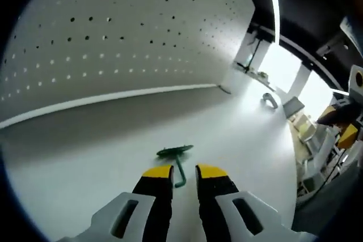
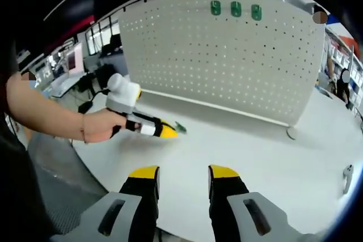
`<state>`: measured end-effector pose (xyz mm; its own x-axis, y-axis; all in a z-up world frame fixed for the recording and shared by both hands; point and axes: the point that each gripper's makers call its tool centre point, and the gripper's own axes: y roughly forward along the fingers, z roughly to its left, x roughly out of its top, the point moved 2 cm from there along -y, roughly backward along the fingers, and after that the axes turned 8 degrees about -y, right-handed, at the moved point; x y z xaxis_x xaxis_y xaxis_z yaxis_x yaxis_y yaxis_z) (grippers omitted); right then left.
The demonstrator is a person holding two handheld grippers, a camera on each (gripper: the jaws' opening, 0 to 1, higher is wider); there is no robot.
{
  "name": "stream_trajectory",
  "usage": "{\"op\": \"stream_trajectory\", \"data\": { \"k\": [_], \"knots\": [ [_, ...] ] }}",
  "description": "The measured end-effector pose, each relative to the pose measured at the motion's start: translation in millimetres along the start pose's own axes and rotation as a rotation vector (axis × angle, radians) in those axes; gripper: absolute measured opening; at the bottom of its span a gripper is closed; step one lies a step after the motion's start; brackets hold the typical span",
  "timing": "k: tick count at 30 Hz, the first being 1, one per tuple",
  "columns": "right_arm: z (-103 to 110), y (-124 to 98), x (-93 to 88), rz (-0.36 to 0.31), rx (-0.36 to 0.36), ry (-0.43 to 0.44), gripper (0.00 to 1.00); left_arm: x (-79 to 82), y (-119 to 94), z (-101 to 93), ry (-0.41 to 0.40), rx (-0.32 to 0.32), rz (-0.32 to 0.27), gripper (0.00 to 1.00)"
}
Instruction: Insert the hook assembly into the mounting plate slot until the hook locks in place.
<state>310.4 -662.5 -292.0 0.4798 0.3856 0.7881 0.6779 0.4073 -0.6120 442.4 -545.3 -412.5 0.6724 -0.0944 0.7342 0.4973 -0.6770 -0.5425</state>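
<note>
Hook (image 2: 180, 126) tiny, perhaps behind tongs.

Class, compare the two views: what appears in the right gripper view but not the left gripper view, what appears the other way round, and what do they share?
Right gripper view alone: three green hooks mounted high on the board, the person's hand, and the right tool, open and empty. Left gripper view alone: the left tool's open jaws close up. Shared: the white perforated pegboard, white table, loose green plastic hook and left tool.

Each of the 2 grippers has black jaws capped with yellow tips on pale grey slotted mounts: left gripper (image 1: 184, 173), right gripper (image 2: 182, 174). Beside the white perforated pegboard (image 2: 227, 66), a bare, sleeveless forearm (image 2: 45, 116).
</note>
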Motion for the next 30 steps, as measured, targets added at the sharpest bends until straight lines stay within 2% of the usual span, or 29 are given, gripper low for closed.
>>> {"op": "stream_trajectory", "data": {
  "k": [2,4,19,22,30],
  "knots": [
    [-1,1,-0.4,0.001,0.000,0.001,0.33,-1.3,2,-1.1,0.036,-0.001,0.011,0.06],
    [-1,1,-0.4,0.001,0.000,0.002,0.33,-0.8,0,-2.0,0.027,0.000,0.012,0.05],
    [0,2,1.5,-0.005,0.001,0.000,0.33,1.9,-5,-3.3,0.040,0.004,0.032,0.03],
    [1,2,3.8,-0.012,0.001,-0.007,0.33,5.7,-11,-3.4,0.071,0.015,0.032,0.03],
    [5,2,11.6,-0.034,0.007,-0.017,0.33,19.2,-27,-1.3,0.057,0.023,0.015,0.02]
  ]
}}
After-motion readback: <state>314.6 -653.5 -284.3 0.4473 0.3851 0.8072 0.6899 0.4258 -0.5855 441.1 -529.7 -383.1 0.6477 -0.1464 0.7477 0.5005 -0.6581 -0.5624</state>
